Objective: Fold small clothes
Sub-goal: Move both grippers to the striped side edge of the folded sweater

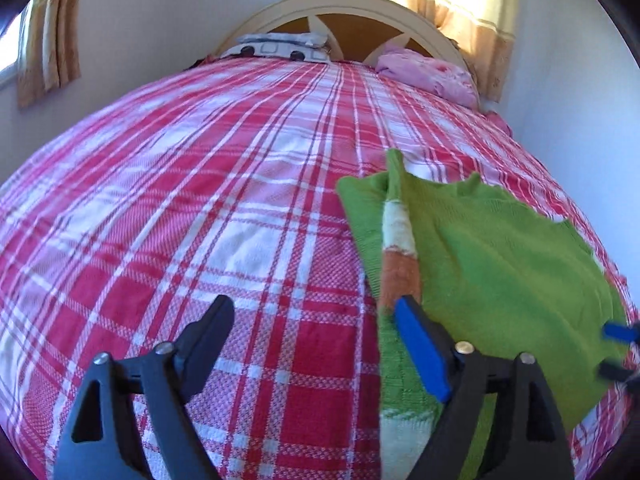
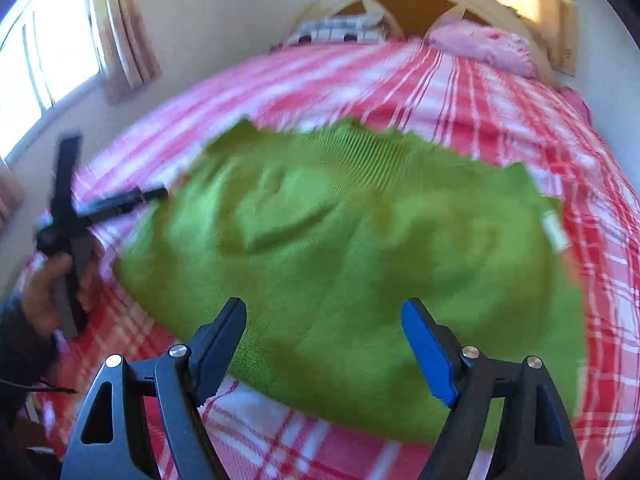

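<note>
A small green knitted garment (image 1: 500, 264) lies flat on the red-and-white plaid bedspread (image 1: 200, 200). One sleeve with white and orange stripes (image 1: 400, 252) is folded over its left side. My left gripper (image 1: 316, 320) is open and empty, low over the bed at the garment's left edge. Its right finger (image 1: 420, 348) is over the striped sleeve. In the right wrist view the garment (image 2: 360, 248) fills the middle, blurred. My right gripper (image 2: 324, 328) is open and empty above its near edge. The left gripper (image 2: 120, 204) shows at the garment's left side, held by a hand.
Pillows lie at the head of the bed: a patterned white one (image 1: 280, 50) and a pink one (image 1: 428, 72), below a curved headboard (image 1: 352, 8). Walls stand close on both sides. Curtains (image 2: 124, 28) hang by a window on the left.
</note>
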A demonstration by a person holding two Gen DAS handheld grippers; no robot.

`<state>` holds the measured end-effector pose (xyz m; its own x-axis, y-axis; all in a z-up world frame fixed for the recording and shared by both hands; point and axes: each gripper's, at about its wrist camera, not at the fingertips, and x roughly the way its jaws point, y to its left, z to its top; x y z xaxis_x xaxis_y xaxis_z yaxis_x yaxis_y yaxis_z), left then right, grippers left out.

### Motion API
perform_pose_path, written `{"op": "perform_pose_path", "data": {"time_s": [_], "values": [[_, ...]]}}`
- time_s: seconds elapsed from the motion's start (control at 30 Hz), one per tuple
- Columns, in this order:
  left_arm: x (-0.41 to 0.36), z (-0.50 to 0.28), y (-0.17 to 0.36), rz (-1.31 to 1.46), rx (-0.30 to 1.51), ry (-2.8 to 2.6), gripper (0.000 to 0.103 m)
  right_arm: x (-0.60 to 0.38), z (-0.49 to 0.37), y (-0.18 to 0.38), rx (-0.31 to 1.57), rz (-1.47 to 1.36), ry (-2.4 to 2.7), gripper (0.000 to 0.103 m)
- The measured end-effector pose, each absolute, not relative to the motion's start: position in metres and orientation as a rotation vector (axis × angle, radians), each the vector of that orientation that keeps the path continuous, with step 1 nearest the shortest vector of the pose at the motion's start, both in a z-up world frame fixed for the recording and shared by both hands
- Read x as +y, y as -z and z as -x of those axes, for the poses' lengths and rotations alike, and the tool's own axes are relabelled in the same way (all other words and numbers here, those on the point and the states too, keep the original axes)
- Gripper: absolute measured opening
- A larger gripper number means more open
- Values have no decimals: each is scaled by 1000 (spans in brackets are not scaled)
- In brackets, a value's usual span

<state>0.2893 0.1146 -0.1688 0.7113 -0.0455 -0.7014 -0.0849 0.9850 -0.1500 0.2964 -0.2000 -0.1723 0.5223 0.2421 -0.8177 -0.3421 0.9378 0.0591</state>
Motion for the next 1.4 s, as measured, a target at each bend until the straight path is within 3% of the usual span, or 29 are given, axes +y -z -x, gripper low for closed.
{"op": "perform_pose_path", "data": {"time_s": [0.37,0.6,0.93,1.17,1.4], "values": [[132,-289,176,300,790,26,93,-148,-283,135,831,134,-387,81],[140,-286,177,347,776,28,93,-124,-331,178,979,87,-395,81],[146,-285,178,381,760,29,93,-119,-297,154,841,176,-354,81],[144,-286,178,365,770,23,93,-74,-246,146,663,431,-429,81],[141,-290,180,350,780,27,97,-44,-228,152,636,540,-497,81]]}}
